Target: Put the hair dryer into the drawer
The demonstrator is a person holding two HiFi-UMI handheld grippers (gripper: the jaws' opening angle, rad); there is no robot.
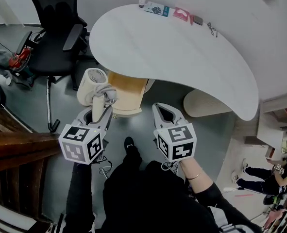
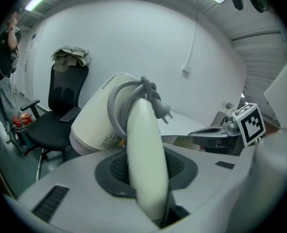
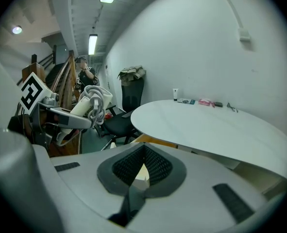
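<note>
Steep head view; hair dryer (image 1: 91, 84) shared

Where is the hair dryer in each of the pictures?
Head view: the hair dryer is left of centre, below the chair.
Left gripper view: the hair dryer is right in the middle, very close up.
Right gripper view: the hair dryer looks small, at the left.
Shared landmark: the black chair shows in all three views.
</note>
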